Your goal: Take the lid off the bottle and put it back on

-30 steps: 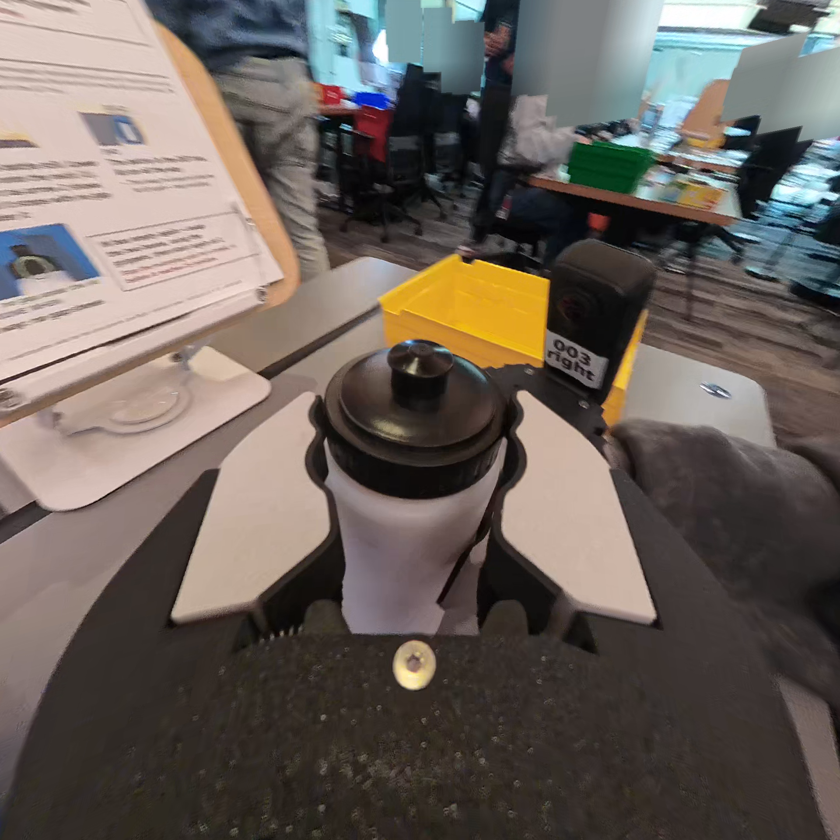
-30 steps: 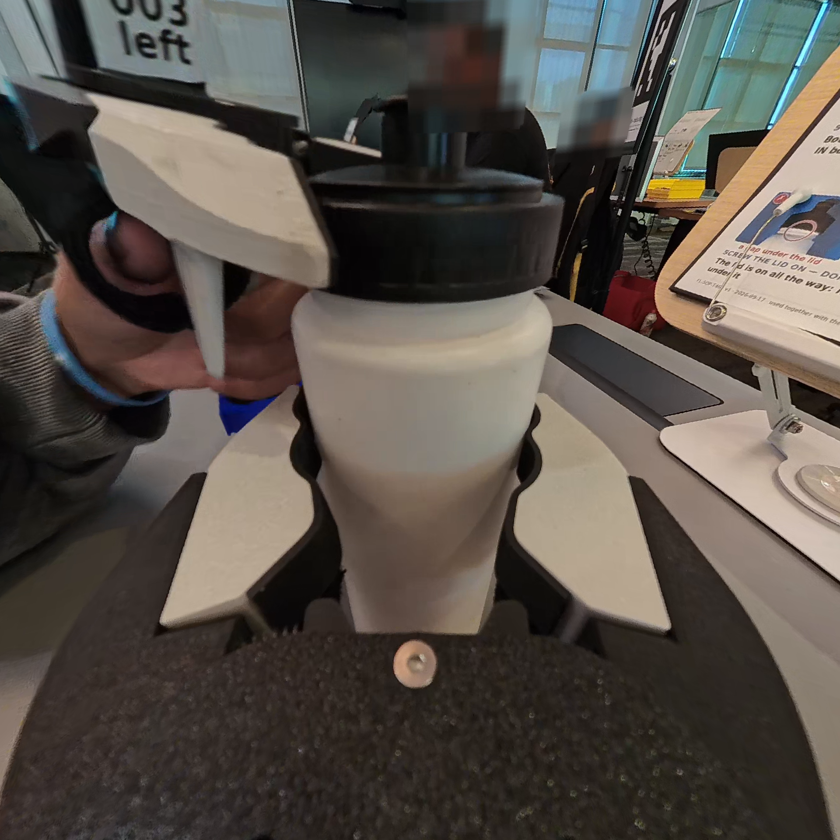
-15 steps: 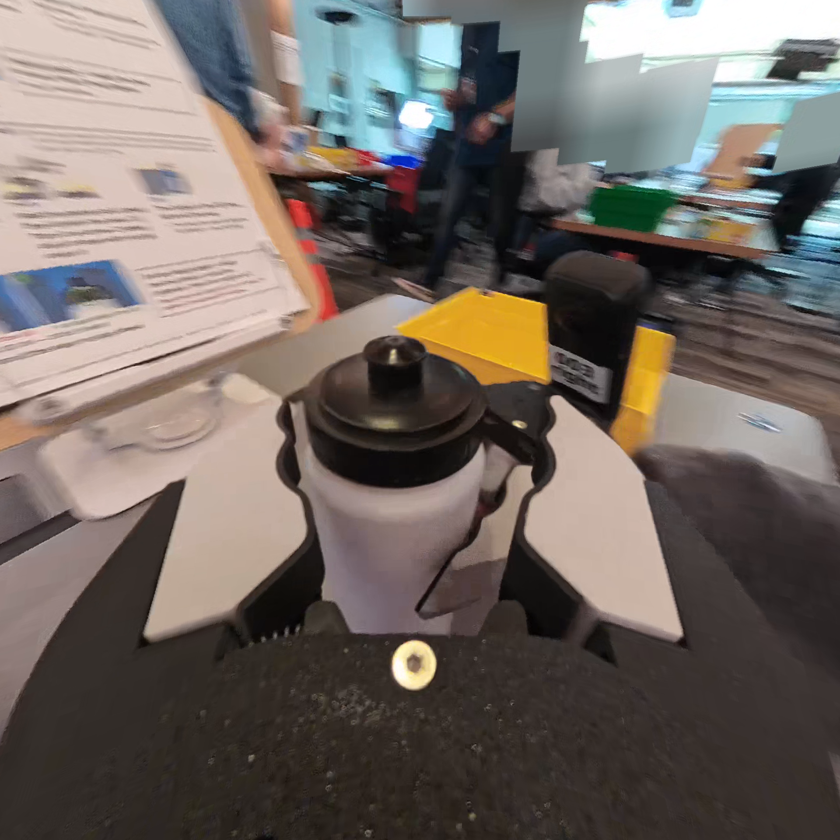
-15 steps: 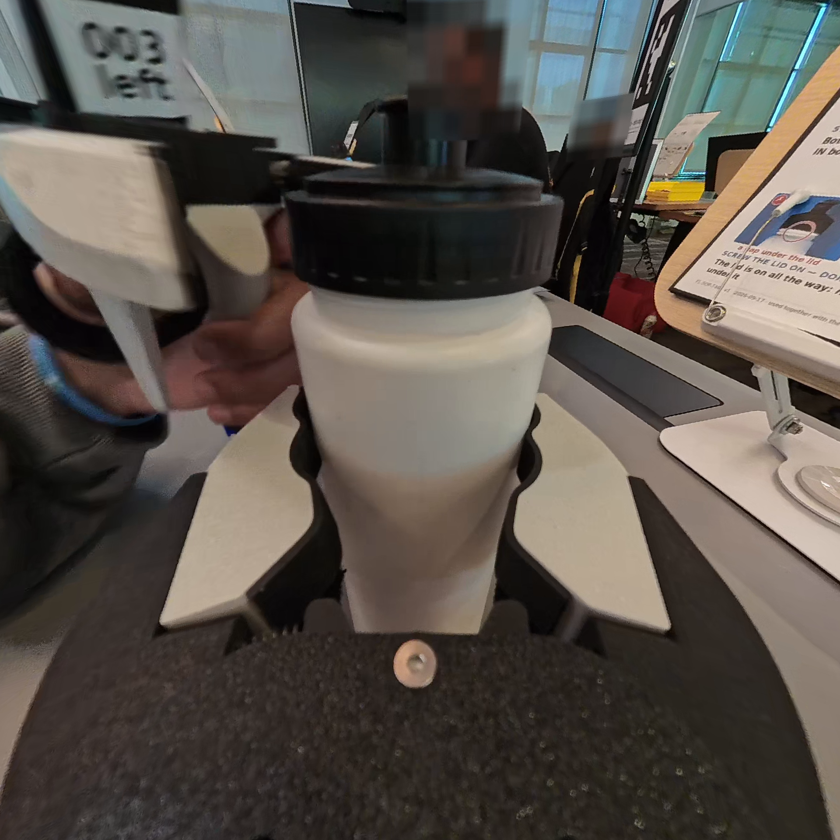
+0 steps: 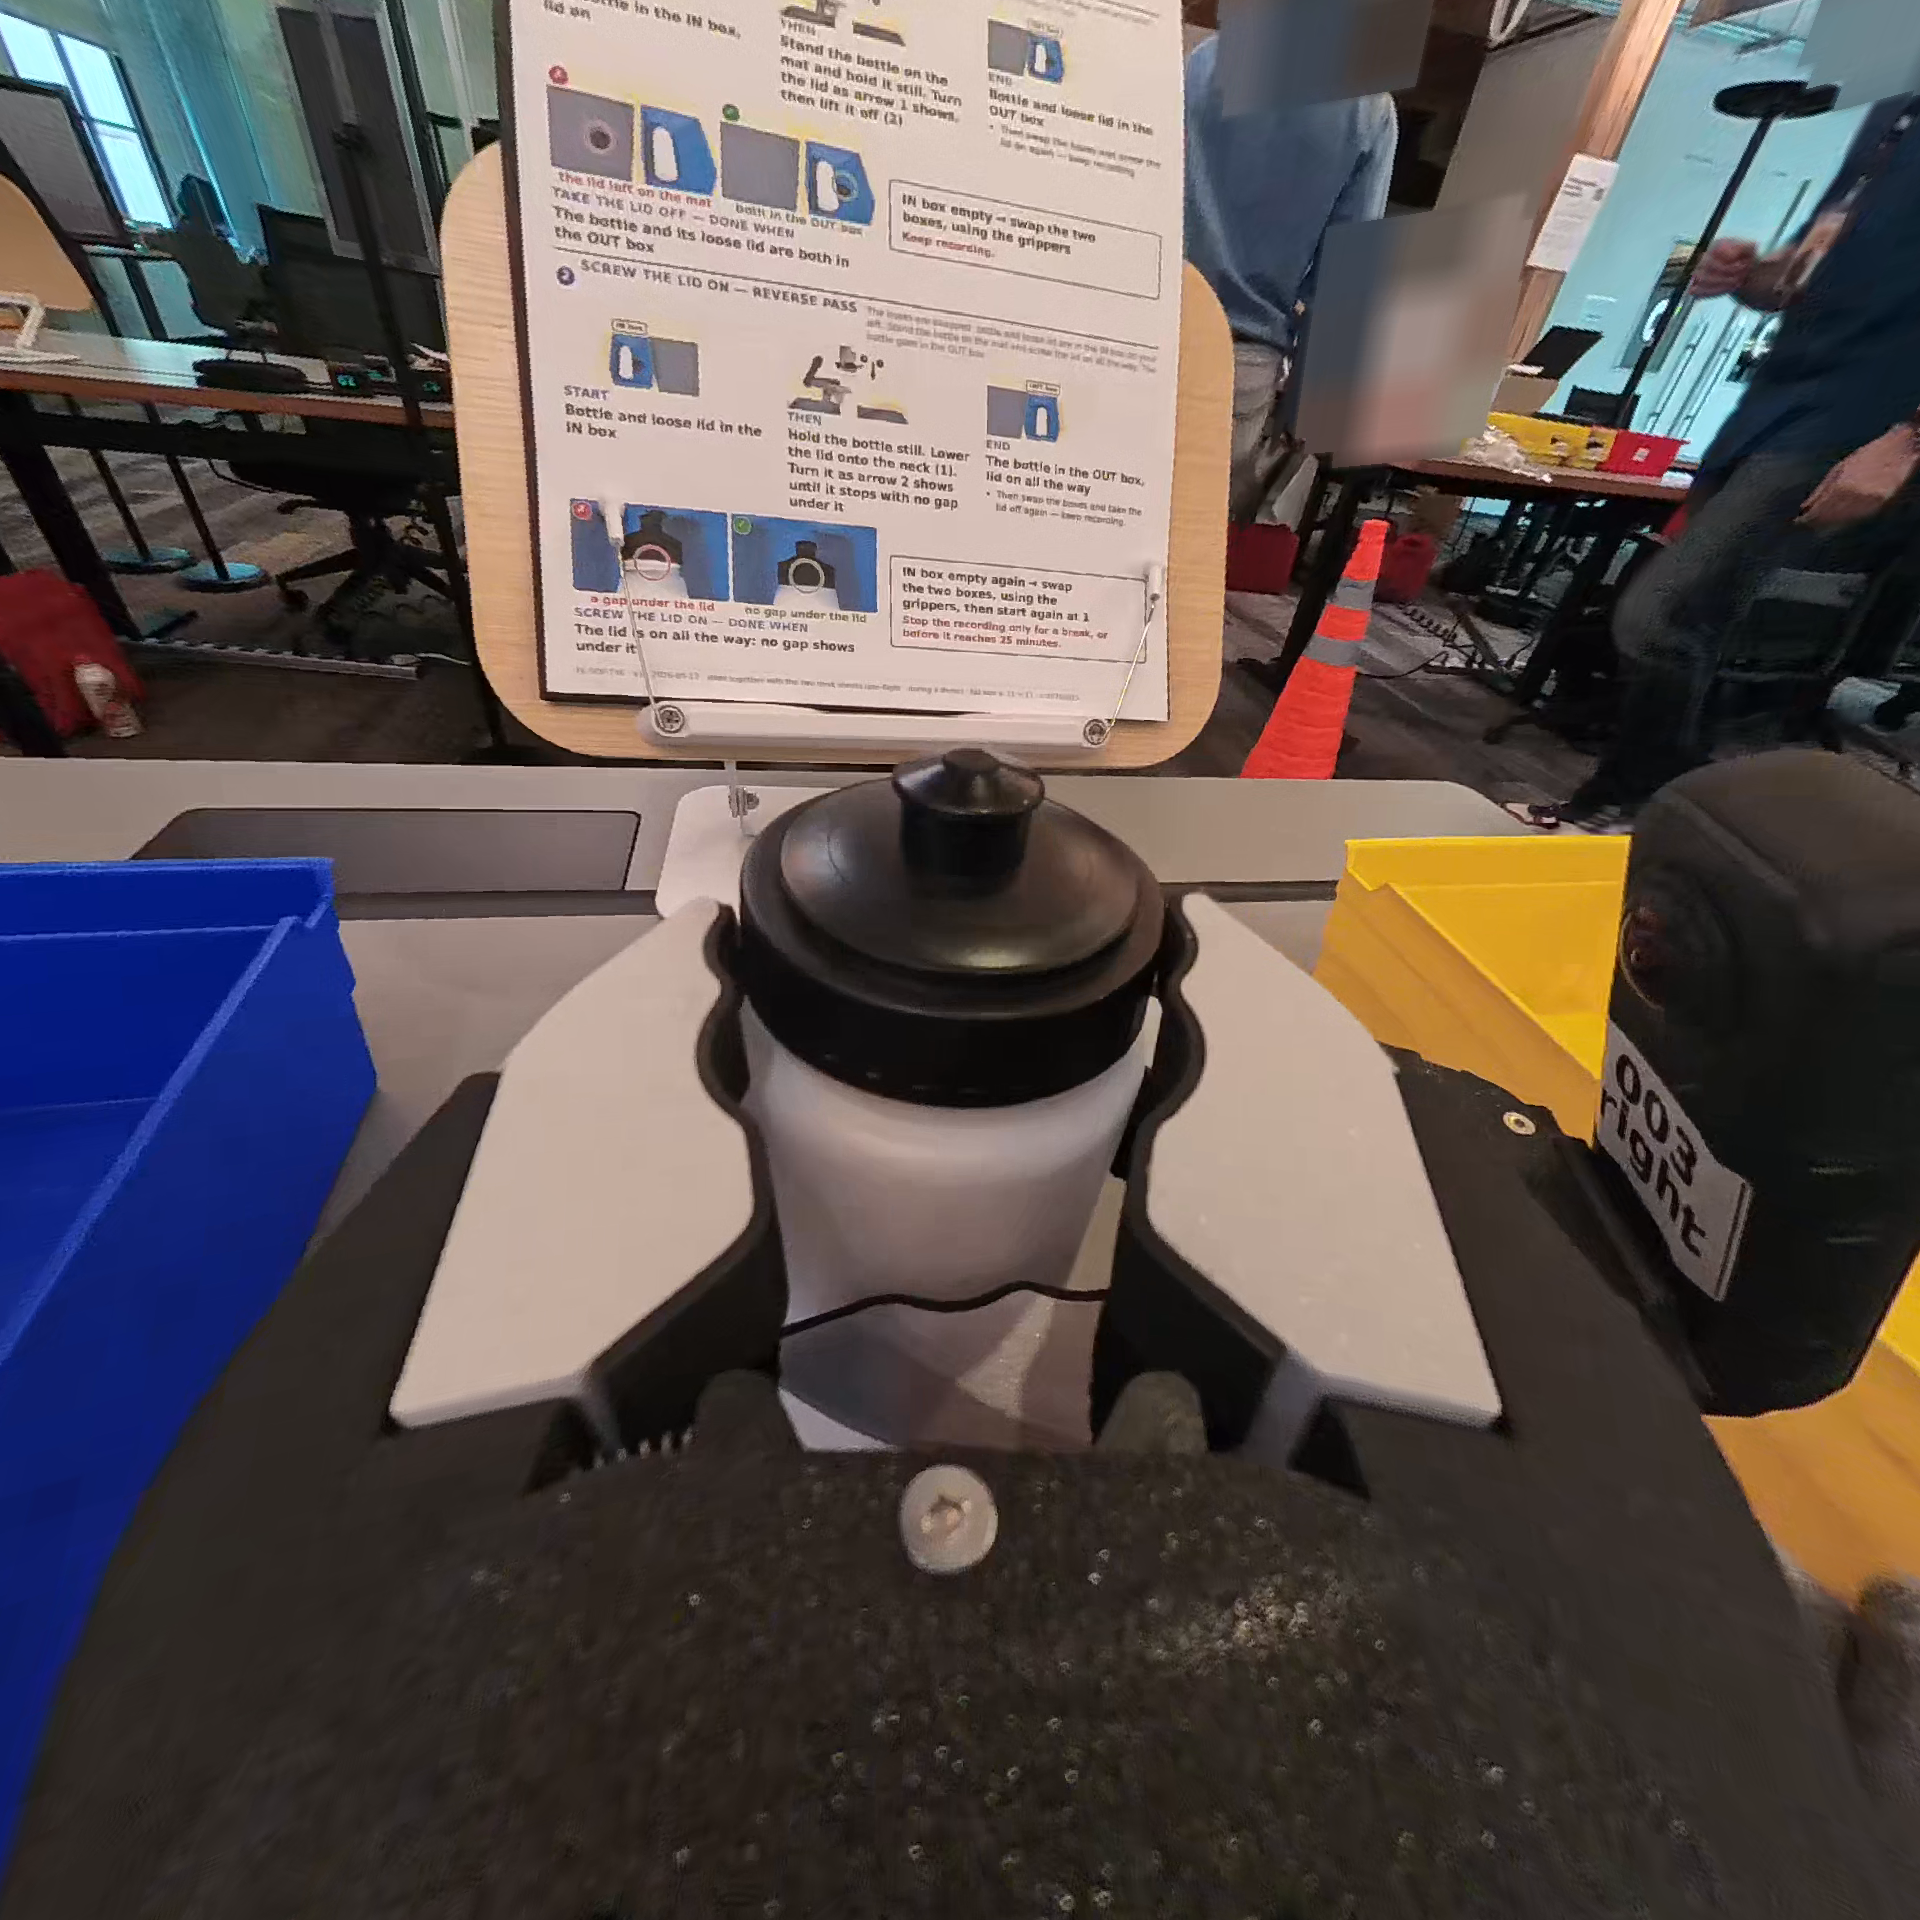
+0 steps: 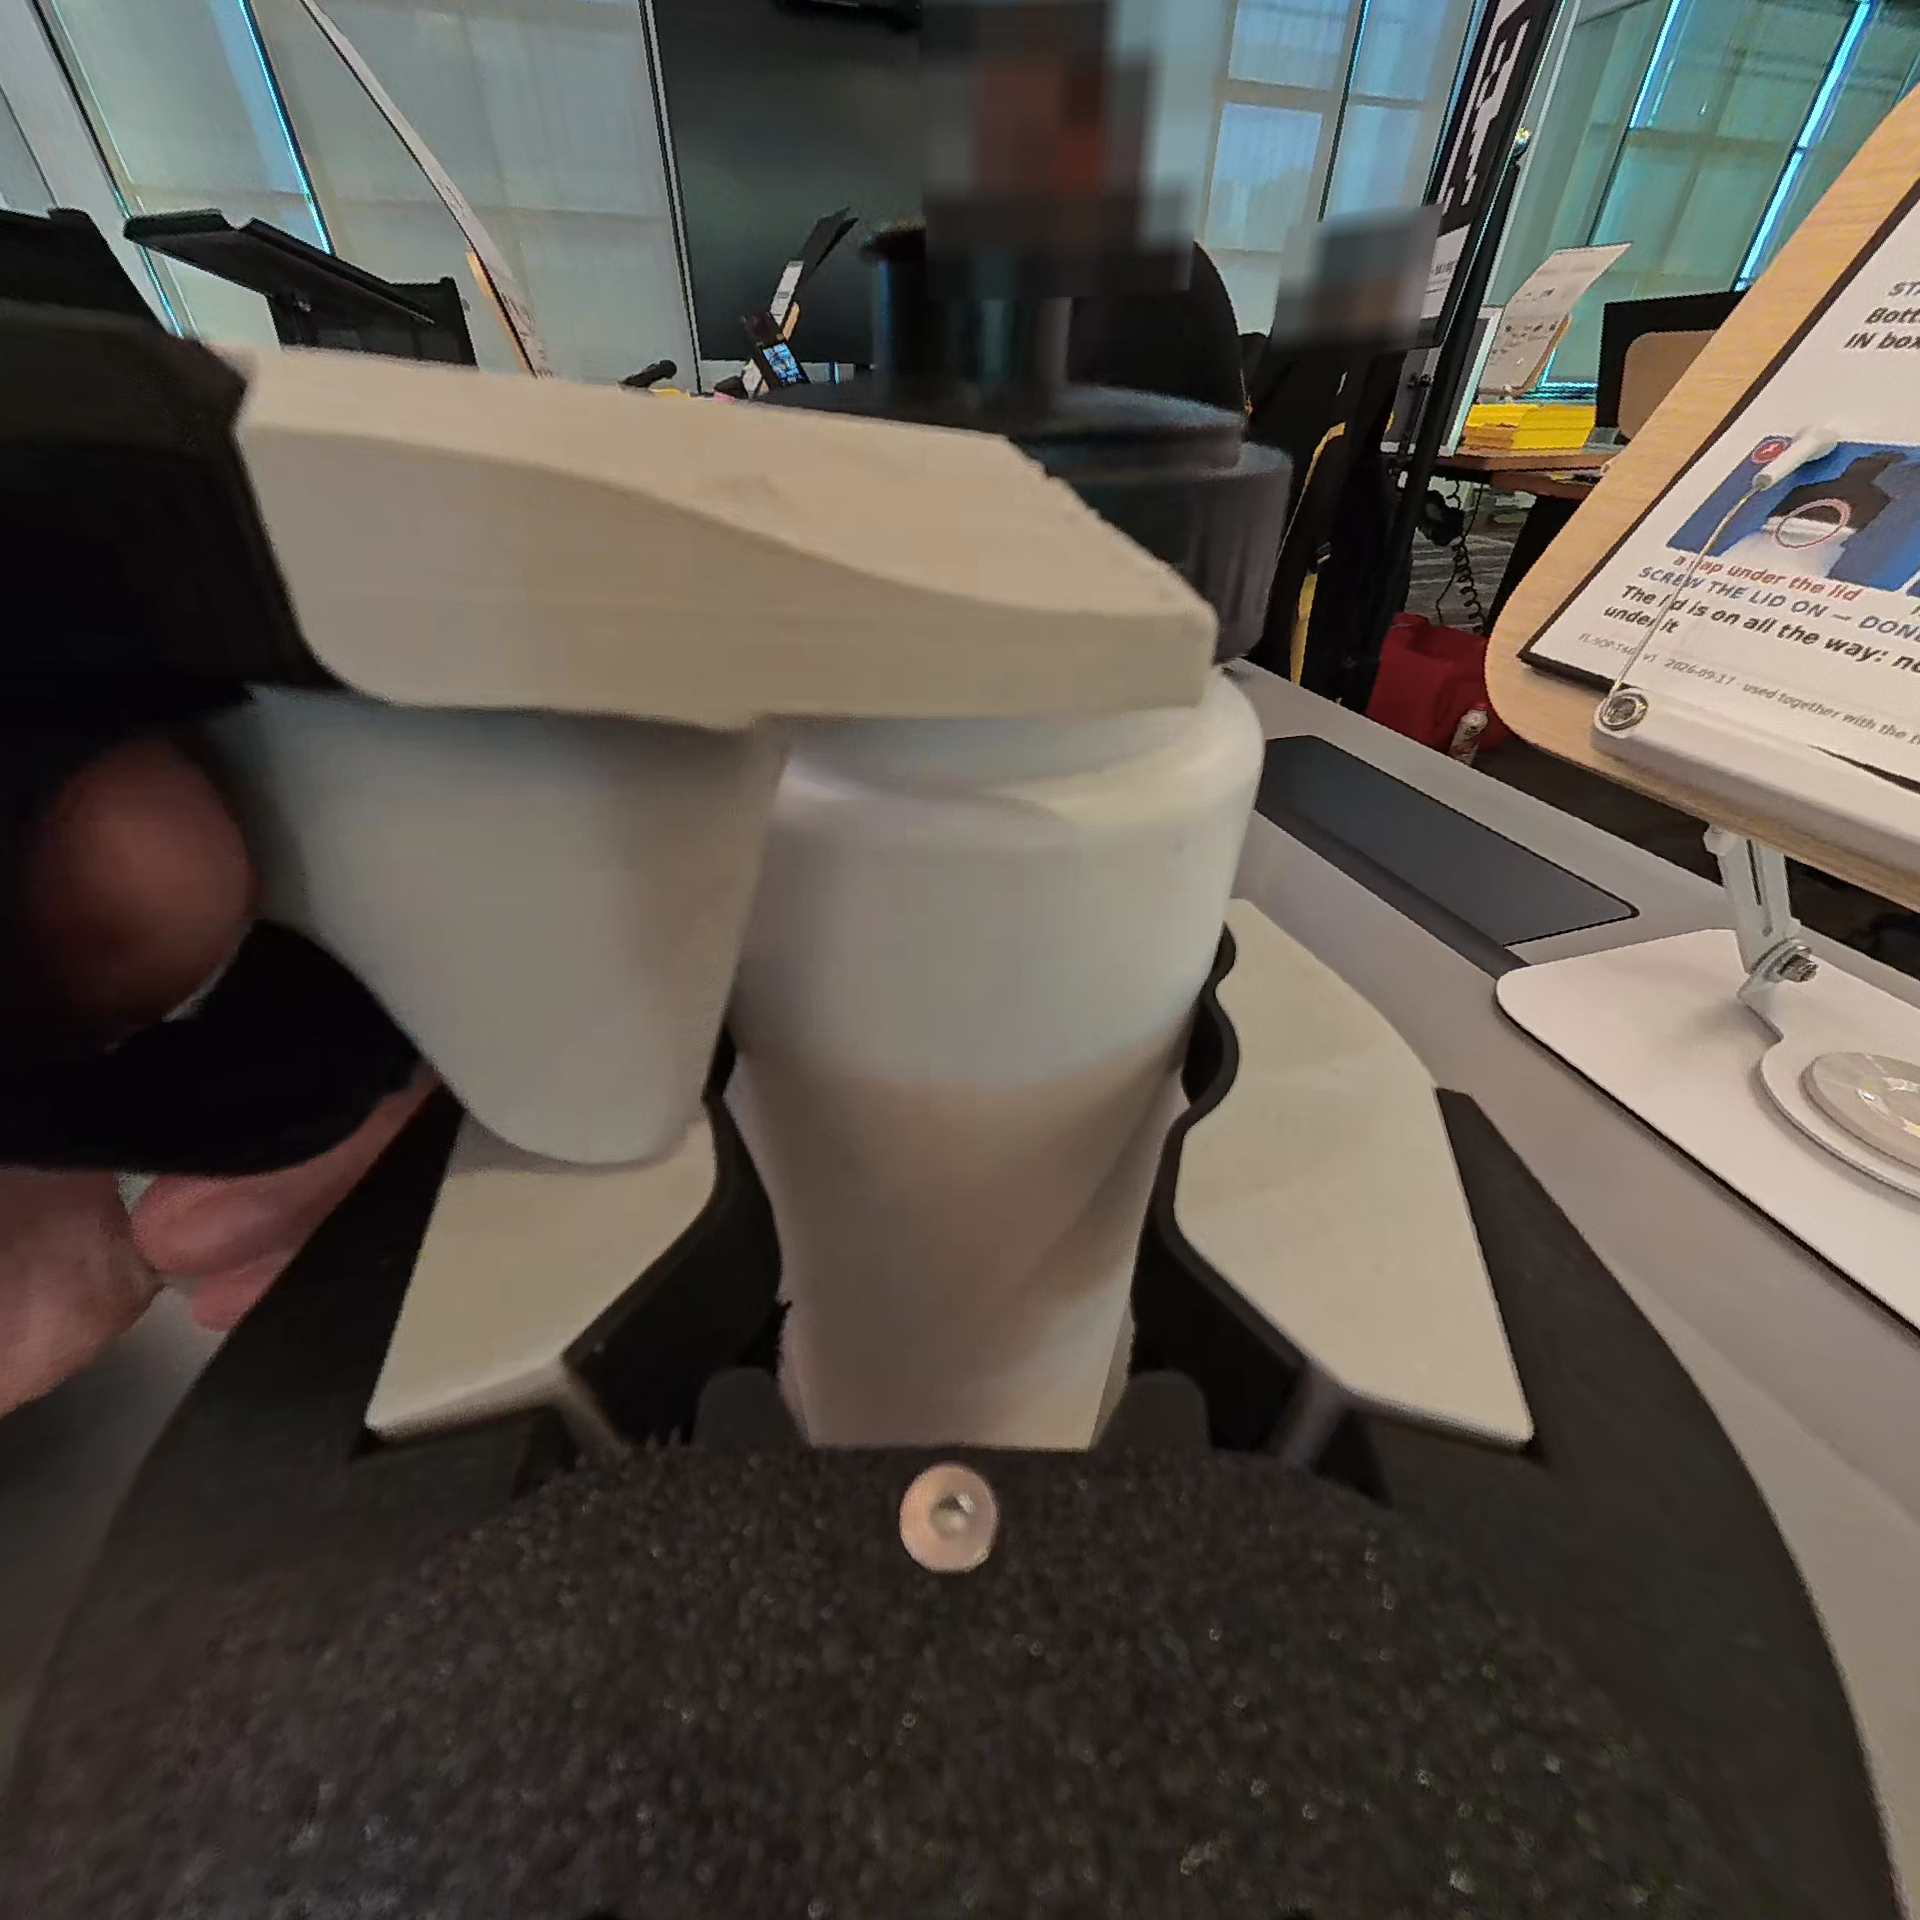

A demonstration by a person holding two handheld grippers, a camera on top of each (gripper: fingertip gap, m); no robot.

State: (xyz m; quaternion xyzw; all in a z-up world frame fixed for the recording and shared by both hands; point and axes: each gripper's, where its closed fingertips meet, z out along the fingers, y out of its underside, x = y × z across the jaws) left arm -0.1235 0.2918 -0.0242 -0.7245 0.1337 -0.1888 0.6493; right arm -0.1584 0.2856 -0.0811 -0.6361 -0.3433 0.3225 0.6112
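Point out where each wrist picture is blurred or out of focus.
Left wrist view: lid and bottle sharp; the walking person at right smeared, edges bent by the wide lens. Right wrist view: the left gripper across the lid is soft with motion blur, the hand too; the bottle body is fairly clear.

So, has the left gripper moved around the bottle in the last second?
Yes. In the right wrist view the left gripper has swung from the bottle's left side across its front, now covering most of the lid; the bottle itself stays put.
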